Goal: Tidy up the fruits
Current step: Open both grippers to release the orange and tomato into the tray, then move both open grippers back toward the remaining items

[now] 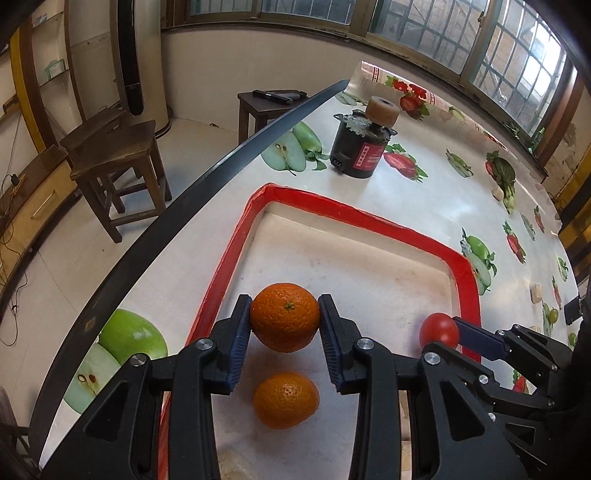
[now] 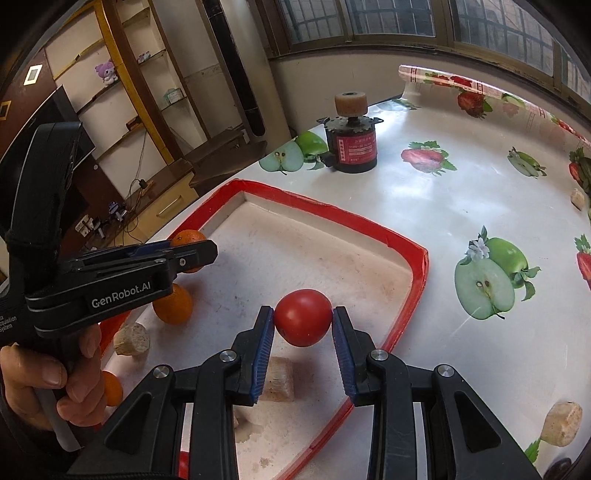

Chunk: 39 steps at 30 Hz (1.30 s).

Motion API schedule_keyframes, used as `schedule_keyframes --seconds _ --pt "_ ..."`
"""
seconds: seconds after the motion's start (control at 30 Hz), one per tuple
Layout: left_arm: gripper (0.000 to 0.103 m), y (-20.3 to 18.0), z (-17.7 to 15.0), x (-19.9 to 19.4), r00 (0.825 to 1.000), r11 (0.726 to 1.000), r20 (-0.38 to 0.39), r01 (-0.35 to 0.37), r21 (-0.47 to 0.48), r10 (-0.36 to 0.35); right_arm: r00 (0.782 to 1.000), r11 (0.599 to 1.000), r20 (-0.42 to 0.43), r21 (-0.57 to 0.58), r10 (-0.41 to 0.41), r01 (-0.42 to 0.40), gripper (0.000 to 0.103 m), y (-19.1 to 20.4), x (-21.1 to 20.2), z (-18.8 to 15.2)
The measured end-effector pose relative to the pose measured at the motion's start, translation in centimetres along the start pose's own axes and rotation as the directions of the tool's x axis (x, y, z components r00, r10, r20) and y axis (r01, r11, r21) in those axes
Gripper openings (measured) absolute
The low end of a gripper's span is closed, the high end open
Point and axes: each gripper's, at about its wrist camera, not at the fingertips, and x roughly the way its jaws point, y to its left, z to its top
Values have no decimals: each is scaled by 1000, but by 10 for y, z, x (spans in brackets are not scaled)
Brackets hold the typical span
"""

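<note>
Left fingers [image 1: 246, 325] around a pebbly orange [image 1: 285, 316], right fingers [image 2: 266, 334] seemingly around a glossy tomato [image 2: 303, 317].

A lived-in room of a home, used as a makeshift workspace.
A table [image 2: 424, 206] under a fruit-printed oilcloth stands by barred windows [image 1: 461, 33]. Wooden stools [image 1: 118, 158] sit on the pale floor near a tall standing air conditioner [image 1: 129, 55]; open shelves [image 2: 122, 85] hold a purple plush toy [image 2: 106, 72], and a small electric motor [image 2: 352, 147] rests on the table.
</note>
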Motion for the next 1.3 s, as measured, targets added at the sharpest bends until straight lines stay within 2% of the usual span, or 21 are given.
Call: schedule_keyframes --seconds 0.17,0.33,0.43,0.47,0.5,0.53,0.9,1.3 --pt "34 -4 2 12 999 1000 -50 -5 17 6 1000 1000 -22 -16 -1 1 34 0 12 -2" --pt "36 -4 0 13 999 1000 -45 -16 6 17 999 999 -28 -50 -18 16 35 5 11 -1" --pt "51 -5 -2 8 999 999 -31 -35 15 35 999 997 -18 -69 -30 29 39 8 6 -3" --pt "53 -5 -3 6 999 999 -22 -38 19 38 999 997 -14 -74 -34 33 45 9 3 -3" --pt "53 -6 -3 3 999 999 -15 -43 24 44 999 996 -6 -77 -34 33 52 9 0 -4" --pt "53 -6 -2 1 999 999 -11 -47 26 47 999 996 2 -78 -33 33 54 9 -4 -5" --pt "54 -19 -15 -30 999 999 34 -35 36 34 997 999 74 -22 -36 37 54 -4 -59 -23" --pt "54 -68 -41 -52 999 992 39 2 124 -7 992 995 100 66 -80 73 55 -38 -98 -52"
